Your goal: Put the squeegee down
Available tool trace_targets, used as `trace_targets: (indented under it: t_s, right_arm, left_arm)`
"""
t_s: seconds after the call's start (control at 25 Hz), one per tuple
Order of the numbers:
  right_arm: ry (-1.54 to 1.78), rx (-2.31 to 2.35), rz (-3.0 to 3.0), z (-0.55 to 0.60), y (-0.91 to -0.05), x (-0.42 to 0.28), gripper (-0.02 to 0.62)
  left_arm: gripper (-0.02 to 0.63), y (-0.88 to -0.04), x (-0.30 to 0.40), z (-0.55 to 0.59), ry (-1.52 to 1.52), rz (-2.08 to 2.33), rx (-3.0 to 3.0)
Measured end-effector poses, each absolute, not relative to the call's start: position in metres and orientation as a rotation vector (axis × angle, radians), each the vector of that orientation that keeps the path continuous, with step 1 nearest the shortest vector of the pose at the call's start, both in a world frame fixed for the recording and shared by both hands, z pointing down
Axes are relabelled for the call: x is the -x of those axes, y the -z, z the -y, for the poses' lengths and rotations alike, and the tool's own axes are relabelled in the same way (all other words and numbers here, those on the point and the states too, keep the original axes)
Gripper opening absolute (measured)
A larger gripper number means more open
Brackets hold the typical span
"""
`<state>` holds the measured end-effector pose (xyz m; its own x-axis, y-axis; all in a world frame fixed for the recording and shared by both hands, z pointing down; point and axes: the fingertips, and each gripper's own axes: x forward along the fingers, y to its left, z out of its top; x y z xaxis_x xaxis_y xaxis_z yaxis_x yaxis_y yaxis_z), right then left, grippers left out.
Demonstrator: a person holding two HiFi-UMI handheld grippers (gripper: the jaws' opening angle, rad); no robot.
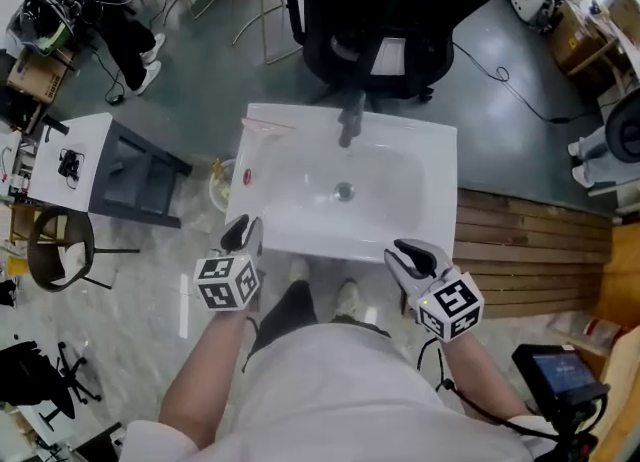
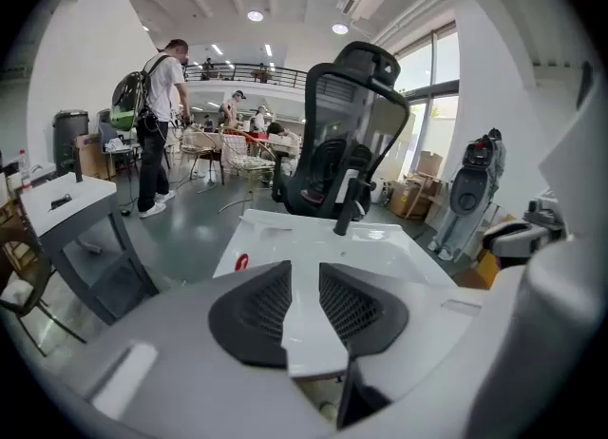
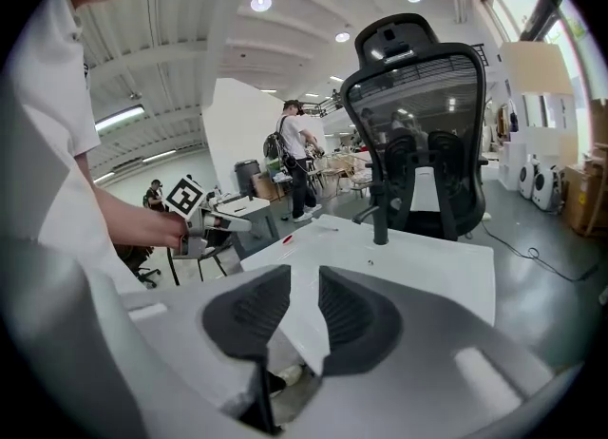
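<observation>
A white sink (image 1: pixel 430 220) with a black faucet (image 1: pixel 347 122) stands in front of me. A slim pale tool with a pinkish edge, seemingly the squeegee (image 1: pixel 266 125), lies flat on the sink's back left corner, also in the right gripper view (image 3: pixel 332 227). A small red item (image 1: pixel 247 177) sits on the left rim. My left gripper (image 1: pixel 243 233) hovers at the sink's front left corner, jaws apart with nothing between them (image 2: pixel 304 299). My right gripper (image 1: pixel 412 255) hangs at the front right edge, also open and empty (image 3: pixel 304 309).
A black office chair (image 1: pixel 390 10) stands right behind the sink. A white and grey side table (image 1: pixel 90 165) is at the left, wooden slats (image 1: pixel 530 250) at the right. A screen device (image 1: pixel 565 375) sits low right. A person with a backpack (image 2: pixel 157 124) stands far off.
</observation>
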<state>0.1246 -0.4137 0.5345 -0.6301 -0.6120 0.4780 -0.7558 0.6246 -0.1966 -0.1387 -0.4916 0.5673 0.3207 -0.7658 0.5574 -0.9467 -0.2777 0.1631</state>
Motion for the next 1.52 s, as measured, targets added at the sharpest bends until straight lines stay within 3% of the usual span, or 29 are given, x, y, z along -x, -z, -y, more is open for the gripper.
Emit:
trace_targets:
  t_s: [0.12,0.52,1.16,1.52]
  right_arm:
    - [-0.520,-1.085,2.508,0.413,-0.534,-0.120,0.091]
    - [-0.429,-1.175,2.448,0.387,-0.522,-0.105,0.066]
    - [-0.274,-1.171,2.429,0.311,-0.490,0.065,0.032]
    - [-0.251,-1.178,2.414,0.283,-0.491,0.097,0.025]
  left_arm:
    - [0.008,-0.558,0.121,0.462,-0.514,1.396,-2.197]
    - [0.007,-0.499,0.048,0.396,-0.476,0.958,-2.525]
    - [0.008,-0.474,0.177,0.285,-0.442,0.740,-2.615]
    - [0.008,-0.485,0.202,0.262,-0.468,0.712,-2.618]
